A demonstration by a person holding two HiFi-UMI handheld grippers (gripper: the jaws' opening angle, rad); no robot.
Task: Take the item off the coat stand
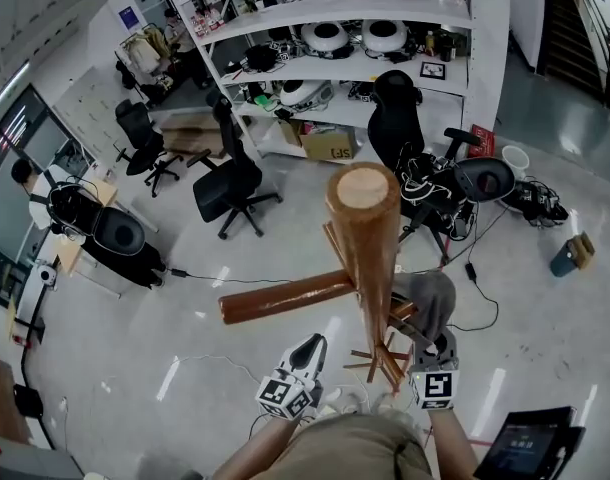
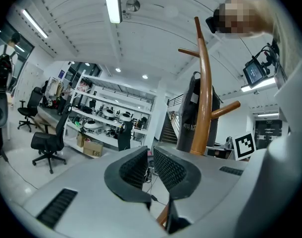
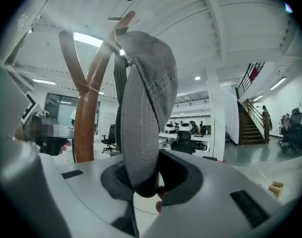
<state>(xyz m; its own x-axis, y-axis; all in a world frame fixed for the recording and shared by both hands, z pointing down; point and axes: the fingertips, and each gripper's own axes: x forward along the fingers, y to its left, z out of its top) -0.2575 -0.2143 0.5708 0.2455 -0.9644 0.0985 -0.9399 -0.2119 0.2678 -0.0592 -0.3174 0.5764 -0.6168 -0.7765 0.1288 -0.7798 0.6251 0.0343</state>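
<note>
Grey cap (image 3: 150,73), reddish-brown coat stand (image 1: 365,233), black-and-white marker cube (image 1: 284,396) on pale grey left tool (image 2: 150,156)

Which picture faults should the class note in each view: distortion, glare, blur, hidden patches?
Head view: fisheye bows the shelves and makes the top of the coat stand loom large. Left gripper view: dark rounded corners, a blown-out strip light, a mosaic patch upper right. Right gripper view: curved edges, a bright ceiling light behind the stand, the grey cap close and sharp.

A glossy grey floor (image 1: 115,348) is lit by ceiling strip lights (image 2: 111,4); black office chairs (image 1: 230,183) are placed before white shelving (image 1: 335,13); a staircase (image 3: 250,120) is seen.
</note>
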